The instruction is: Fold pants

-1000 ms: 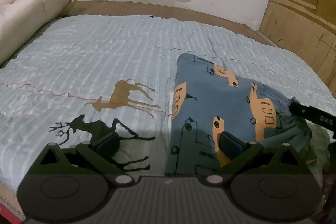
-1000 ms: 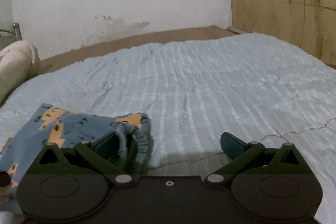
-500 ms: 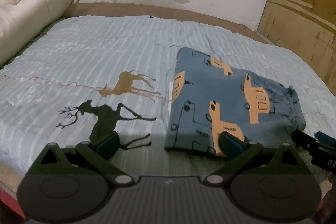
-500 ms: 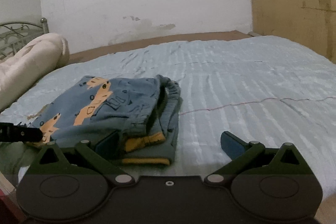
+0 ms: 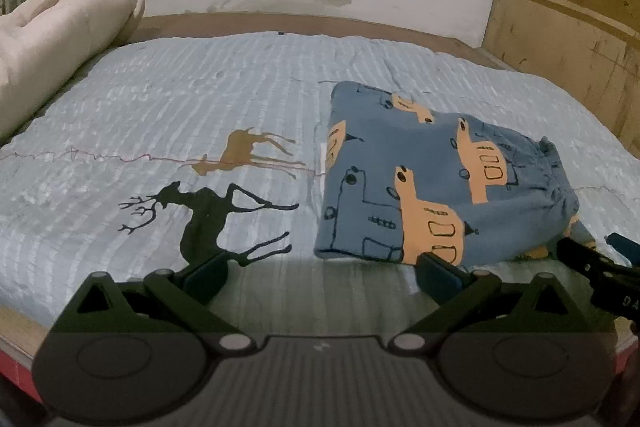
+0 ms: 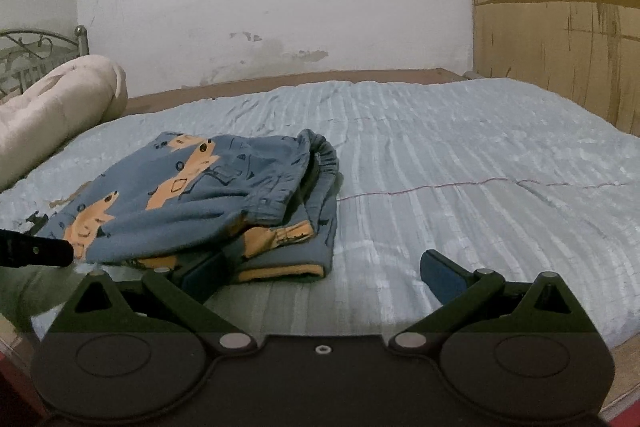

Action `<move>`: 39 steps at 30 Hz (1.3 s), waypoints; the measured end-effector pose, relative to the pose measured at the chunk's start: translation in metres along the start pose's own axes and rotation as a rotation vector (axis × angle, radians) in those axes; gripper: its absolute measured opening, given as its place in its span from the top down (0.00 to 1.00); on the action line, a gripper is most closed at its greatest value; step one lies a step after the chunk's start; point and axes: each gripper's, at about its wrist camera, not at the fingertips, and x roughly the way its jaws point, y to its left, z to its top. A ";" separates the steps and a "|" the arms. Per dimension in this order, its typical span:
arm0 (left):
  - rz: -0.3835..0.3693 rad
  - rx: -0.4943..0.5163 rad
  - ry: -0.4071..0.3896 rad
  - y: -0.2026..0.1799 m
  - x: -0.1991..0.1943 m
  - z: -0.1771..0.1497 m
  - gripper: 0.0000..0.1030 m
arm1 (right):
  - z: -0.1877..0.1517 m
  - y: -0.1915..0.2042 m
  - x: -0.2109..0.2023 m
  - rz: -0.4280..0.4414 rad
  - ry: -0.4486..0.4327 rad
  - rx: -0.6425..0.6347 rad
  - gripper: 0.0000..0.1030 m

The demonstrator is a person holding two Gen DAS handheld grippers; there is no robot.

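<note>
On the pale blue bedspread [image 5: 200,99] lie folded pants [image 5: 436,187]; the left gripper [image 5: 320,269] and right gripper [image 6: 324,267] hover low before them, jaws spread wide, empty.

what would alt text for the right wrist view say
Folded blue pants with orange prints lie on a pale blue bedspread, just beyond the open right gripper. A rolled cream quilt sits far left.

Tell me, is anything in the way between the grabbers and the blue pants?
Nothing visible is. The pants lie folded on the bedspread. The left gripper and right gripper, both open, sit just short of them with only bedspread between.
</note>
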 end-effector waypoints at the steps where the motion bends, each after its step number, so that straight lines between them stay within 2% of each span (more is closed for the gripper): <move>1: -0.001 0.001 0.000 0.000 -0.001 0.000 0.01 | -0.001 0.000 0.000 -0.002 -0.002 -0.001 0.01; 9: -0.004 0.036 0.004 -0.001 -0.008 -0.004 0.01 | -0.007 0.002 -0.003 -0.006 -0.017 -0.019 0.01; 12: -0.015 0.017 0.015 0.000 -0.013 0.000 0.01 | -0.006 0.002 -0.010 0.001 -0.032 -0.014 0.01; 15: -0.030 -0.004 0.024 0.002 -0.015 0.006 0.01 | -0.006 0.001 -0.017 0.046 -0.053 0.003 0.01; 20: -0.043 -0.025 0.020 0.004 -0.010 0.018 0.01 | 0.009 -0.009 -0.016 0.196 -0.063 0.058 0.01; 23: -0.049 -0.028 0.023 0.005 -0.002 0.028 0.01 | 0.021 -0.016 -0.004 0.280 -0.038 0.108 0.01; 31: -0.100 -0.072 0.037 0.010 0.034 0.054 0.01 | 0.046 -0.045 0.053 0.376 0.086 0.281 0.01; 39: -0.209 -0.077 0.086 0.014 0.077 0.075 0.01 | 0.063 -0.056 0.092 0.499 0.177 0.273 0.01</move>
